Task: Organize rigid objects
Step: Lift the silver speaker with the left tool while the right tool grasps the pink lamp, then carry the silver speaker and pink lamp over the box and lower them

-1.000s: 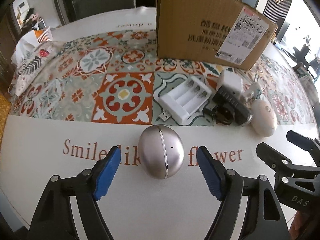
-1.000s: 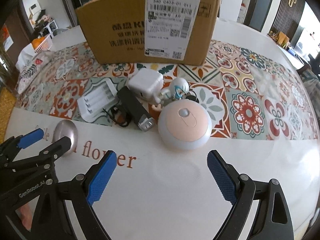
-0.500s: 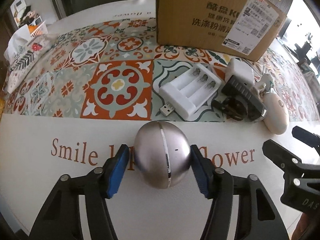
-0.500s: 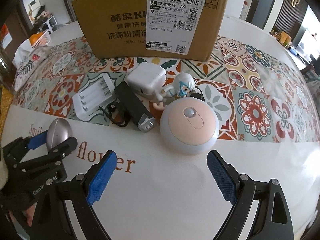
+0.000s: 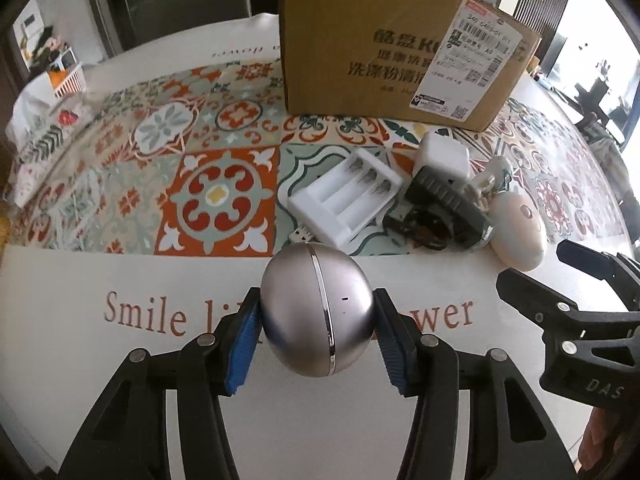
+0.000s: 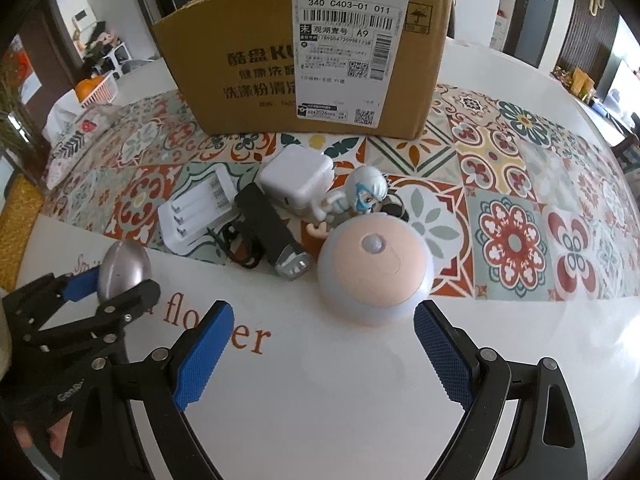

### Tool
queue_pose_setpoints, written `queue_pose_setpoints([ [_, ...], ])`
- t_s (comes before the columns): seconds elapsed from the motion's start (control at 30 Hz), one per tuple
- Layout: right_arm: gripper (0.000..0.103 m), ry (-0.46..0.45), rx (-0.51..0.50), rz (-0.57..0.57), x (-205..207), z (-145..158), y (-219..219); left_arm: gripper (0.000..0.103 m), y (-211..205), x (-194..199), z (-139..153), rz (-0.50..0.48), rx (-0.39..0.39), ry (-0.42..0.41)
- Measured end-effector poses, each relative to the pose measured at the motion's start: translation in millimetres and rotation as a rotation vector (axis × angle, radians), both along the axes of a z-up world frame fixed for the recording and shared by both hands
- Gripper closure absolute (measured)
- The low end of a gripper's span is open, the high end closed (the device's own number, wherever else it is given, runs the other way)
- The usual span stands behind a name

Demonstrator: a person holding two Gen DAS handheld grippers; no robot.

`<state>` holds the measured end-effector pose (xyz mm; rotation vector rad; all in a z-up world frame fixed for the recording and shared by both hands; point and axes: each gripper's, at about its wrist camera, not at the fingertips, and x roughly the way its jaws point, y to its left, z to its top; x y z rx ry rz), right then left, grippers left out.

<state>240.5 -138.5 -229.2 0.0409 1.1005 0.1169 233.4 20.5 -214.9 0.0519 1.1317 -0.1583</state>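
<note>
Your left tongs [image 5: 316,338], lower centre, are closing on the silver egg-shaped case [image 5: 317,309], pads at its widest flanks; your right tongs [image 6: 322,350] stand apart before the pink dome [image 6: 376,270], ready to straddle it

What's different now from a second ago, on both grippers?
The left gripper has closed in from wide open around the silver egg-shaped object; its blue fingers now press both sides and are closing the last bit. The egg hasn't visibly shifted on the table. The right gripper stays open, empty, just short of the round pink light. The cardboard box and other items are unchanged.
</note>
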Motion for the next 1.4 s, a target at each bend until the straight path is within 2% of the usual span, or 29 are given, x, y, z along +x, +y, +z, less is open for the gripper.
queue_pose_setpoints([
  [0.27, 0.013, 0.007, 0.006, 0.016, 11.2, -5.7, -21.5, 0.050, -22.0, -1.2, 9.0, -0.018, 0.005, -0.009],
  [0.7, 0.028, 0.056, 0.016, 0.023, 40.8, -28.4, -28.9, 0.050, -24.4, 13.3, 8.3, 0.031, 0.039, -0.017],
  [0.97, 0.028, 0.048, 0.008, 0.027, 43.4, -31.6, -26.6, 0.050, -24.2, 12.3, 8.6, 0.040, 0.052, -0.021],
  [1.4, 0.029, -0.004, 0.060, -0.032, 12.2, 0.7, -40.2, 0.050, -32.0, 0.5, 39.8, 0.000, 0.028, -0.095],
])
